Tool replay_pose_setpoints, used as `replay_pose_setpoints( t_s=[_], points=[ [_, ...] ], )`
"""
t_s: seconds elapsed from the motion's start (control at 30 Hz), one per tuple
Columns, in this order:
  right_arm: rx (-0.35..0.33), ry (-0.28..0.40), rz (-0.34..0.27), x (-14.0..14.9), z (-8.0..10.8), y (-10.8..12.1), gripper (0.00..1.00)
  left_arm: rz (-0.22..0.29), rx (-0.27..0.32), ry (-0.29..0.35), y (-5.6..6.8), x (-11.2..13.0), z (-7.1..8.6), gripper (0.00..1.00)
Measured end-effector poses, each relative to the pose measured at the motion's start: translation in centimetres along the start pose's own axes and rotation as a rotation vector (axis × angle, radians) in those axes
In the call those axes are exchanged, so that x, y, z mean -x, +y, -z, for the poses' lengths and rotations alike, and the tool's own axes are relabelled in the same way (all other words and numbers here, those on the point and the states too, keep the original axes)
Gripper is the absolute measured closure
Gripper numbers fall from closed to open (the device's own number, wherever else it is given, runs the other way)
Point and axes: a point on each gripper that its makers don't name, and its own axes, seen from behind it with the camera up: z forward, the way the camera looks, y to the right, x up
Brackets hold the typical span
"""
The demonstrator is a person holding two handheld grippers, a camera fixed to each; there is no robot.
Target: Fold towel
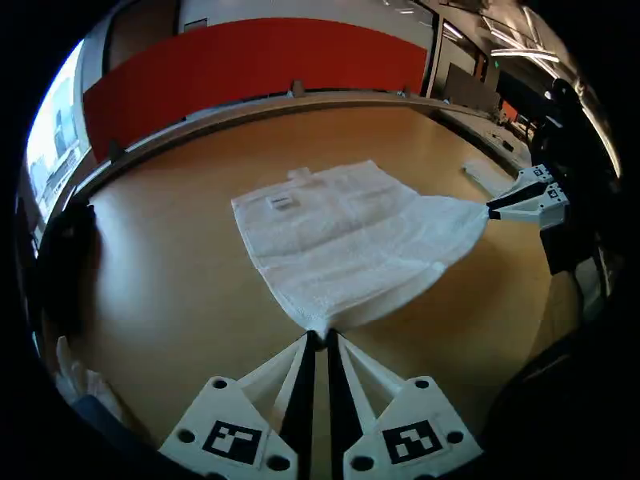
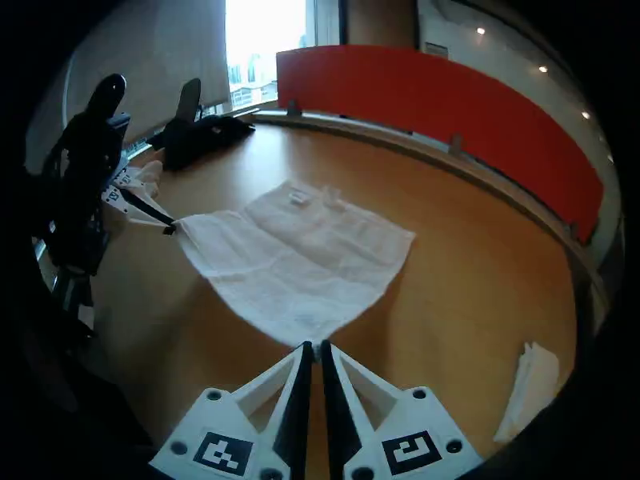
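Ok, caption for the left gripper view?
Left gripper and right gripper each pinch a corner of the white towel on the wooden table.

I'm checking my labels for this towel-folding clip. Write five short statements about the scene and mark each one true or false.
1. The left tool is shut on a corner of the towel. True.
2. The right tool hangs open above the towel. False: it is shut on another corner of it.
3. The towel is blue. False: it is white.
4. The towel lies spread out on a wooden table. True.
5. A red partition stands along the table's far edge. True.
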Motion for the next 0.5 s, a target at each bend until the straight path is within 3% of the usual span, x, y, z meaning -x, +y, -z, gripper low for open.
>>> replay_pose_setpoints(
  t_s=[0.3,0.5],
  points=[
    [0.002,0.074,0.018,-4.0,3.8,-0.3,0.91,0.035,0.002,0.046,0.9,-2.6,3.9,0.9],
    [-0.003,0.101,0.018,-5.5,5.8,-0.7,0.91,0.049,0.018,0.051,1.8,-3.0,5.7,0.9]
  ],
)
